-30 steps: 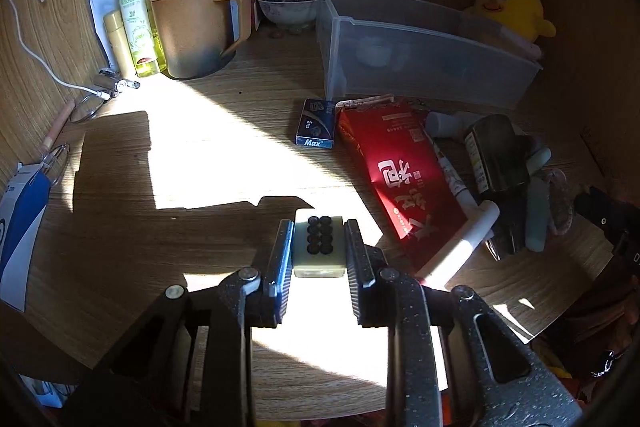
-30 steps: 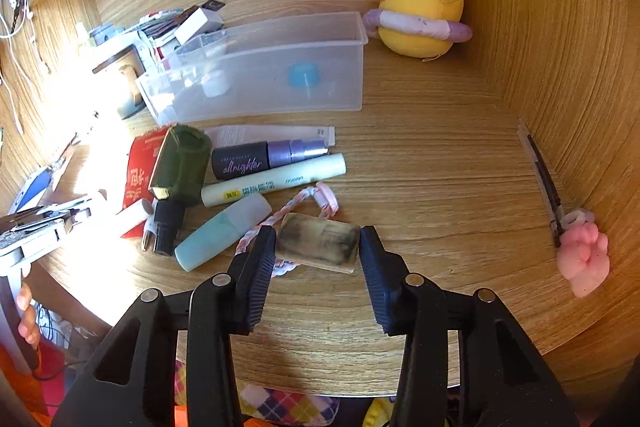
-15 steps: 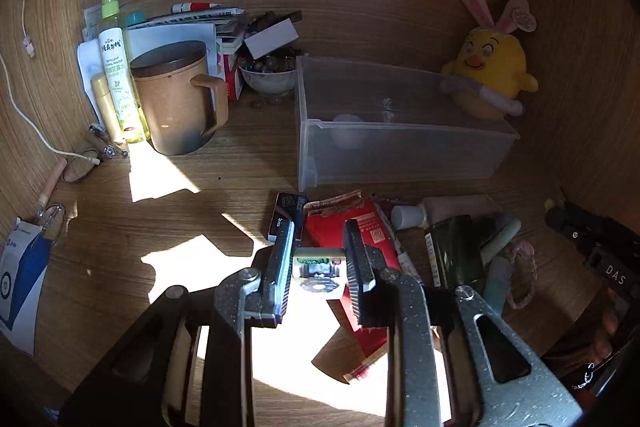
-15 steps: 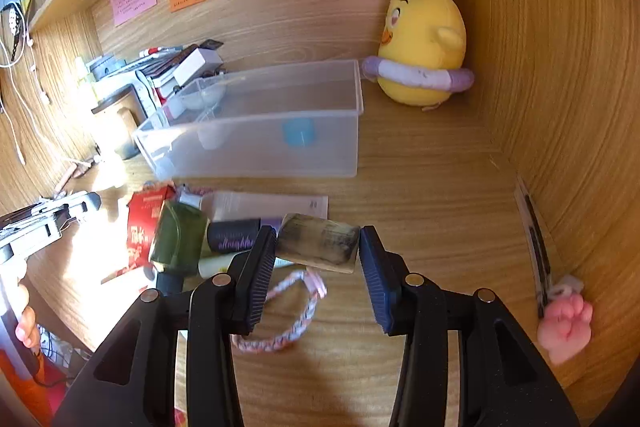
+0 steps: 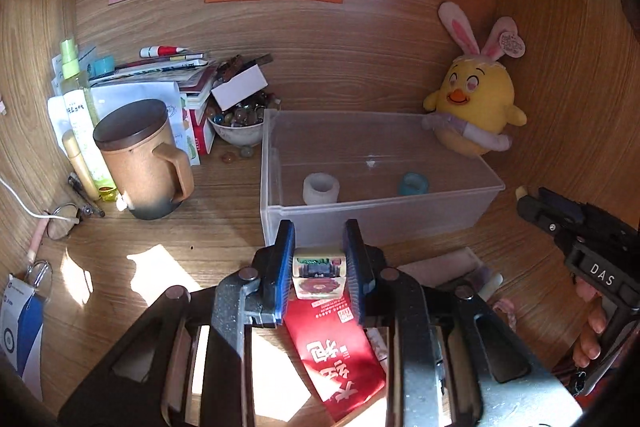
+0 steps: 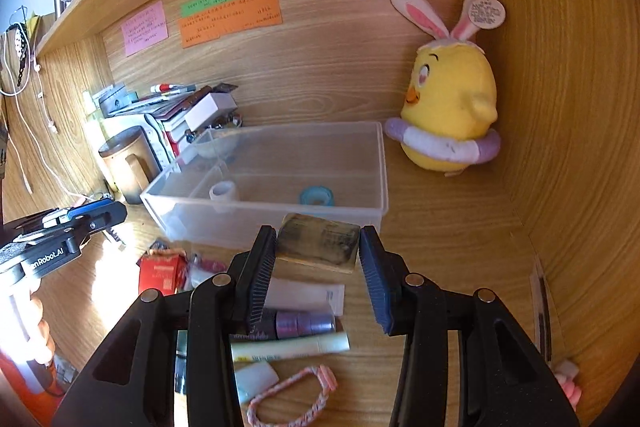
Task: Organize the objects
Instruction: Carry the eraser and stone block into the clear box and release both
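My left gripper [image 5: 319, 259] is shut on a small cream mahjong tile [image 5: 319, 273], held above the desk just in front of the clear plastic bin [image 5: 372, 217]. My right gripper [image 6: 318, 247] is shut on a dark, worn rectangular block [image 6: 318, 242], also lifted and close to the bin's [image 6: 280, 223] front wall. Inside the bin lie a white tape roll [image 5: 321, 188] and a blue tape roll [image 5: 414, 183]. The right gripper's body [image 5: 580, 227] shows at the right edge of the left wrist view; the left gripper's body [image 6: 64, 227] shows at the left of the right wrist view.
On the desk below lie a red packet [image 5: 336, 343], a purple spray bottle [image 6: 298, 323], a pale tube [image 6: 292, 347] and a pink braided bracelet [image 6: 292, 393]. A brown lidded mug [image 5: 140, 159], a spray bottle [image 5: 80, 115], a bead bowl [image 5: 240, 125] and stacked papers stand back left. A yellow plush chick [image 5: 474, 115] sits behind the bin.
Both grippers have risen off the desk with their objects and moved toward the bin. The tile and the block were on the desk surface a second ago; now they hang in the air.
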### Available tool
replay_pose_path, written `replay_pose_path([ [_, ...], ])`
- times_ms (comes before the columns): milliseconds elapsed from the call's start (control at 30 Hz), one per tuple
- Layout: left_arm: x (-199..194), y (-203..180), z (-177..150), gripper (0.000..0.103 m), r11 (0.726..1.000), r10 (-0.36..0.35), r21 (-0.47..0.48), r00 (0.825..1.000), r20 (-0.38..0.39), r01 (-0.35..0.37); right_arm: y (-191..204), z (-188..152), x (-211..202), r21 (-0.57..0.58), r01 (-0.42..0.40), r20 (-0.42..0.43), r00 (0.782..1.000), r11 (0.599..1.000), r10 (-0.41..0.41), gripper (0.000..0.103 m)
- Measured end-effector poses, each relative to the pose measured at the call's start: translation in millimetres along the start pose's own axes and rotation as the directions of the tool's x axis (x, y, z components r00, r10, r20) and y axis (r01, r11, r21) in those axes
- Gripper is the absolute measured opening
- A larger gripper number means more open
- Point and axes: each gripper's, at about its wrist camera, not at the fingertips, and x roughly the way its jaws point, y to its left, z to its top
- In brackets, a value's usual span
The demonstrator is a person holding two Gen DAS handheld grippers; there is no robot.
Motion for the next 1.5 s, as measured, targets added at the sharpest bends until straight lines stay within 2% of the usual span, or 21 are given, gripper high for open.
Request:
replay_pose_path([
  [267, 11.8, -1.4, 28.9, 0.024, 1.0, -0.014, -0.004, 1.0, 0.019, 0.014, 5.9, 29.3, 18.0, -0.018, -0.049, 0.012, 0.999, 0.999, 0.05, 0.039],
  [667, 32.7, 5.2, 67.2, 0.024, 1.0, -0.022, -0.018, 0.999, 0.027, 0.022, 3.4, 74.1, 40.9, -0.052, -0.039, 0.033, 0.999, 0.998, 0.041, 0.039],
  [900, 62.5, 7.2, 75.2, 0.024, 0.999, -0.035, -0.02, 0.999, -0.04, 0.035, 3.7, 77.8, 72.6, -0.074, -0.036, -0.04, 0.999, 0.997, 0.033, 0.039],
  [1133, 95.3, 8.3, 67.1, 0.024, 0.999, -0.034, -0.011, 0.991, -0.131, 0.032, 4.0, 67.7, 110.2, -0.075, -0.078, -0.152, 0.986, 0.994, 0.066, 0.039],
  [1500, 112.9, 6.3, 57.6, 0.024, 0.999, -0.028, 0.023, 0.985, -0.168, 0.032, 24.8, 57.1, 148.6, -0.1, -0.141, -0.263, 0.958, 0.985, 0.111, 0.039],
])
